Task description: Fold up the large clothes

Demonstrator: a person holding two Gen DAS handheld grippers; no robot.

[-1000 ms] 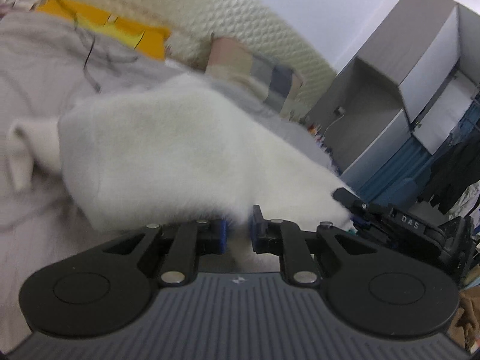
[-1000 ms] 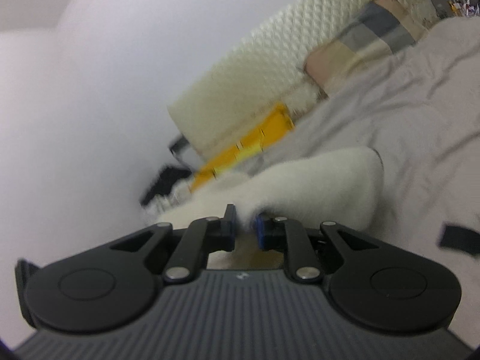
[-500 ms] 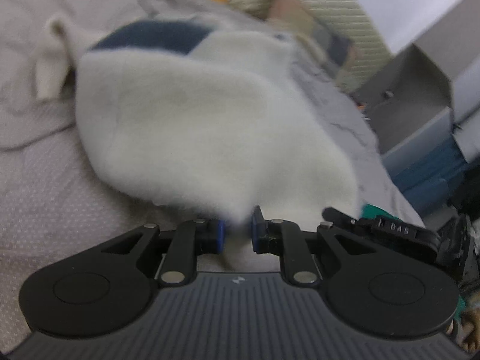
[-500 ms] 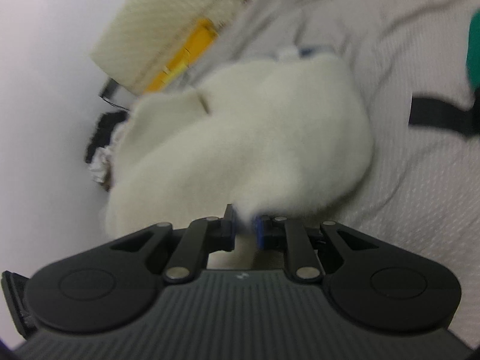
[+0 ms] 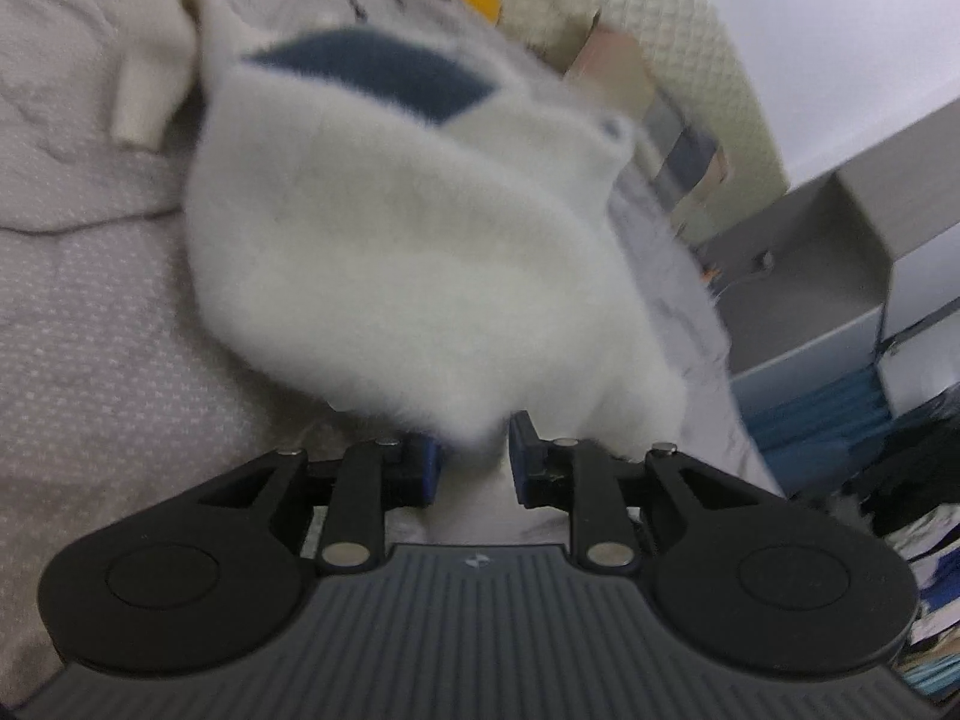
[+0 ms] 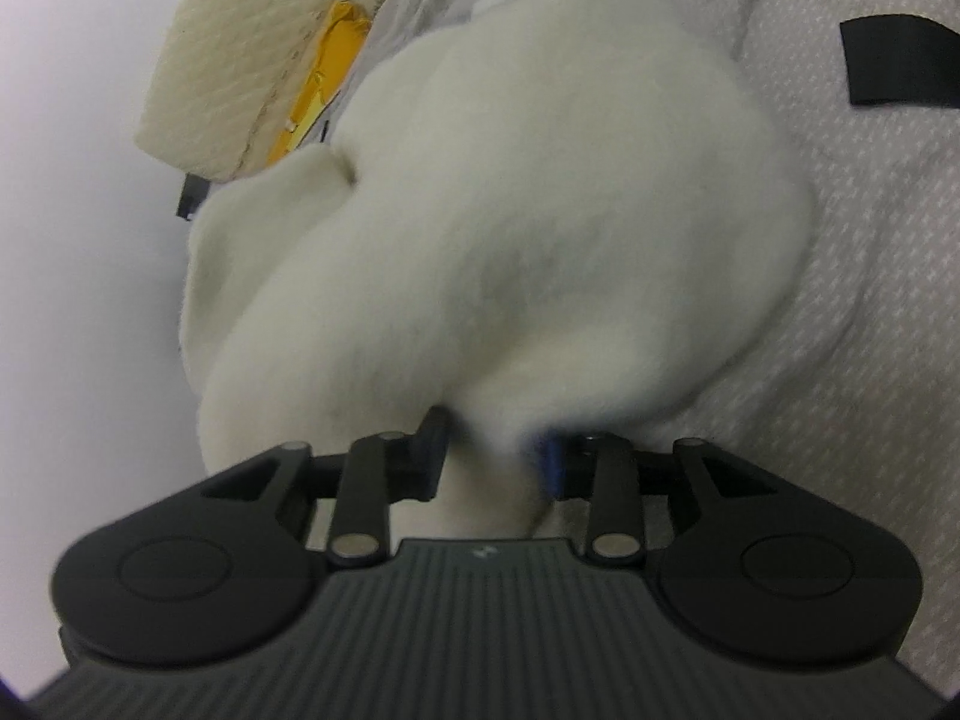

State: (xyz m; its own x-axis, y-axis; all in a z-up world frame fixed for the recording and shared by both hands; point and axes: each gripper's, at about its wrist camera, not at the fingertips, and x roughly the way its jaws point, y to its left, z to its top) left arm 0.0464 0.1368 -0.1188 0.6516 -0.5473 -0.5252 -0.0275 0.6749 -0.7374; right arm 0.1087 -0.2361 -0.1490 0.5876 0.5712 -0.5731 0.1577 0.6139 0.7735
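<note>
- As both tongs have just been opening, the left tongs (image 5: 469,456) and right tongs (image 6: 495,450) are parted, white sweater (image 5: 420,276) hem loosely between.
- Sweater is lowered onto the bed (image 5: 90,360); this fold is judged laid down.

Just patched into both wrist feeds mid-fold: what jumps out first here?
A fluffy white sweater fills the middle of both views, bunched on the dotted grey bedspread, with a dark blue patch near its far end. Both the left gripper and the right gripper have just been opening, the fleece edge between their blue pads. A yellow item lies by the quilted cream headboard.
</note>
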